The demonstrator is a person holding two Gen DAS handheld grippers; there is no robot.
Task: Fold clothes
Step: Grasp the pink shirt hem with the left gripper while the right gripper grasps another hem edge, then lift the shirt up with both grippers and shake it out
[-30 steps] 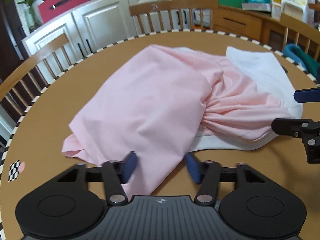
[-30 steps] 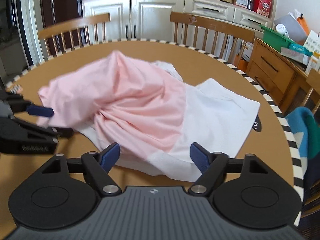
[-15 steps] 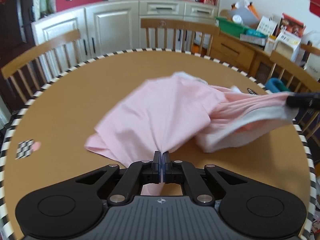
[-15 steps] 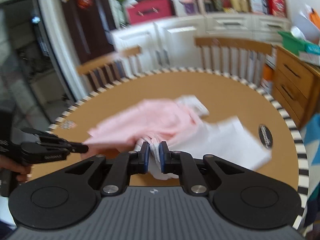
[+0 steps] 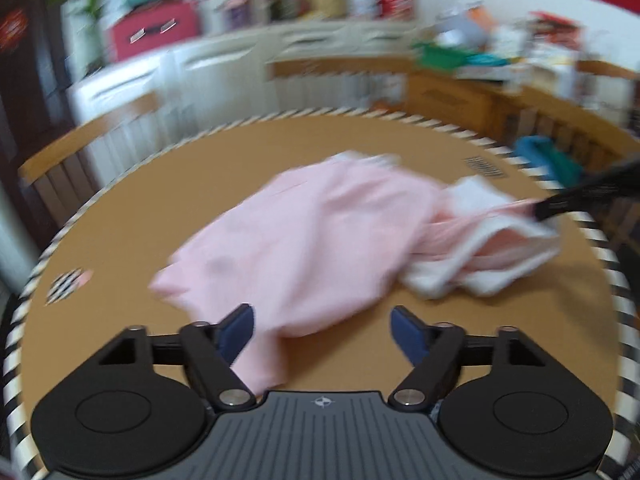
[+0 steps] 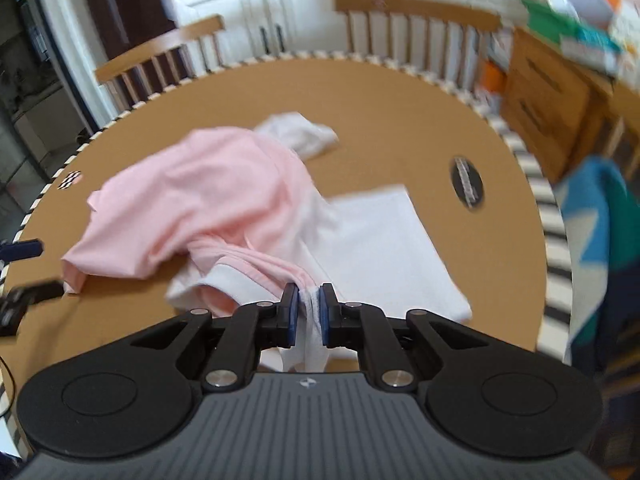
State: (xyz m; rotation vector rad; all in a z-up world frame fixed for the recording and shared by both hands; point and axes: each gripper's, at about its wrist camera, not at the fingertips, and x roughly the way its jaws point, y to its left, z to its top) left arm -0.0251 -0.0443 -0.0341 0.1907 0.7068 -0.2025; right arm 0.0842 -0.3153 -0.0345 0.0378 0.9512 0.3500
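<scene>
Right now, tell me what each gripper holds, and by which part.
The right gripper is shut on the pink-and-white cotton garment, pinching a bunched white edge. The left gripper is open and holds nothing.

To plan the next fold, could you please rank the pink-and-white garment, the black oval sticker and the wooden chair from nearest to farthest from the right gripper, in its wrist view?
1. Pink-and-white garment, clamped in the right gripper.
2. Black oval sticker, on the table's right.
3. Wooden chair, beyond the far rim.

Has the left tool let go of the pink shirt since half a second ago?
Yes. The left tool now stands open, its pads apart above the table, with the pink shirt lying loose between them; it was clamped shut on the cloth before.
</scene>
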